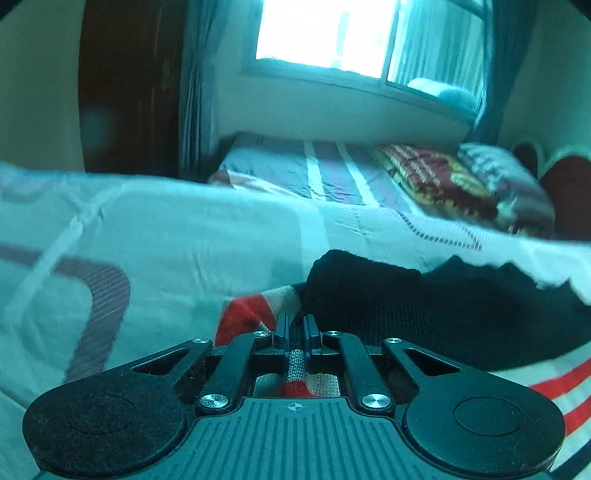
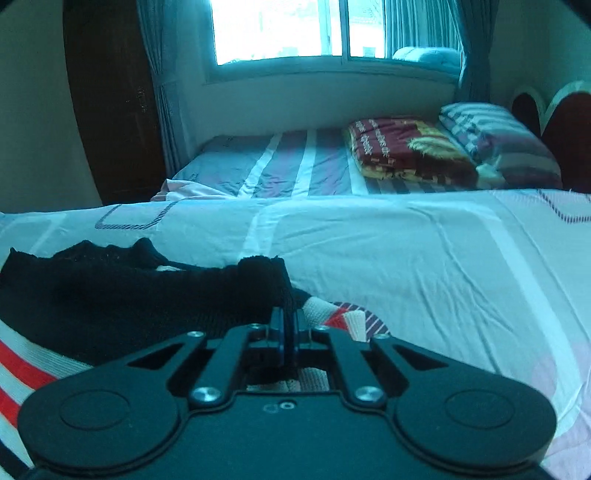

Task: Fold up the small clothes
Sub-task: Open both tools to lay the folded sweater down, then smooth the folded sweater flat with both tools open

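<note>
Two wrist views of one knitted garment [image 1: 424, 306] lying on the white bed cover [image 1: 184, 236], dark in its upper part and banded red and cream toward the near hem. The left tool [image 1: 296, 325] was pinched nearly shut on the knit at the garment's left edge, with striped fabric visible between and behind its jaws. The right tool [image 2: 289, 325] was likewise closed to a sliver on the right edge, where a dark sleeve end [image 2: 262, 273] met the cream and red band. In the left view the garment ran away to the right of the tool, and in the right view it ran away to the left. Its long axis therefore lay across both views, spanning the gap between the two tools, each holding the end nearer to itself. The coming fold probably depended on the free cover beyond the garment, toward the window [image 2: 295, 29]. Whether each grip took one layer or two could not be told from these angles. On the far bed a folded maroon and yellow blanket [image 2: 402, 151] carried a row of pale markings, too small and blurred to read. No brand or label was legible on the garment or the tools.
</note>
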Available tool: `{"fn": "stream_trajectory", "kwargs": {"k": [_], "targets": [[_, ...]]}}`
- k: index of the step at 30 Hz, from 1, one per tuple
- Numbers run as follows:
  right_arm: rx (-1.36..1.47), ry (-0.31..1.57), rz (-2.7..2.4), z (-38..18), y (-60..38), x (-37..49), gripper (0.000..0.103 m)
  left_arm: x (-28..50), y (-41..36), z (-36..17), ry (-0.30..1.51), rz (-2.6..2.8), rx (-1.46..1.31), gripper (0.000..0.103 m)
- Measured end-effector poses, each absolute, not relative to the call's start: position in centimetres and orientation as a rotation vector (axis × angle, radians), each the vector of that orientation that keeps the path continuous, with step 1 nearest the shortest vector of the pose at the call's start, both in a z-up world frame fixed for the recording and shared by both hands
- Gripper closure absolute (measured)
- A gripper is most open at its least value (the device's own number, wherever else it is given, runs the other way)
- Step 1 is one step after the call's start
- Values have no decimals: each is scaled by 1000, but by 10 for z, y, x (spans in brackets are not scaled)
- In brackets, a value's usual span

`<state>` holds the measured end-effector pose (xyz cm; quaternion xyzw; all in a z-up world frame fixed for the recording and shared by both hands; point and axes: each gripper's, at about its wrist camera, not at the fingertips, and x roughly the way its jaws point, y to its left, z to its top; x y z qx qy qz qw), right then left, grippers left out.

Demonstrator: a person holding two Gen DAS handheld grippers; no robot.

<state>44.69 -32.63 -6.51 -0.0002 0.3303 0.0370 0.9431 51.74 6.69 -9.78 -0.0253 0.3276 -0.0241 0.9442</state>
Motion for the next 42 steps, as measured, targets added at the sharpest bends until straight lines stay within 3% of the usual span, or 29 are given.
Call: {"fn": "stream_trajectory", "kwargs": {"k": [2,3,4,5,6,7,11,17,22,26,29,30,32,34,37,42], "targets": [[-44,672,71,-64,-319,444,93,518,59,-96,669,-42,20,96],[-56,670,67,-61,-317,442,89,518,57,-93,669,-40,33,87],[-57,648,67,-54,-317,437,74,516,60,-88,664,-33,26,79],[-55,604,80,-44,-318,426,64,510,62,-80,639,-17,12,50],[-60,564,111,-36,-316,417,63,500,64,-70,591,-5,0,31],[-67,554,155,-29,-312,410,63,489,63,-59,532,-5,-6,29],[-146,597,278,-32,-264,409,67,481,14,-39,494,-178,-28,29],[-188,681,291,-61,-198,424,70,499,-69,-74,661,-302,89,29],[-292,659,248,-65,-221,414,61,482,-40,-83,647,-191,164,29],[-266,671,93,-66,-285,409,46,473,27,-89,630,-123,119,29],[-223,669,103,-69,-300,408,39,473,31,-89,635,-125,115,27],[-224,670,93,-67,-295,408,40,474,26,-89,635,-117,143,27],[-220,626,68,-56,-287,397,58,472,20,-82,639,-95,135,27],[-196,553,97,-42,-278,377,57,454,13,-68,587,-106,96,27],[-205,588,259,-40,-248,356,70,437,-16,-60,564,-201,95,27],[-216,651,345,-65,-198,353,67,430,-64,-72,618,-251,91,27]]}}
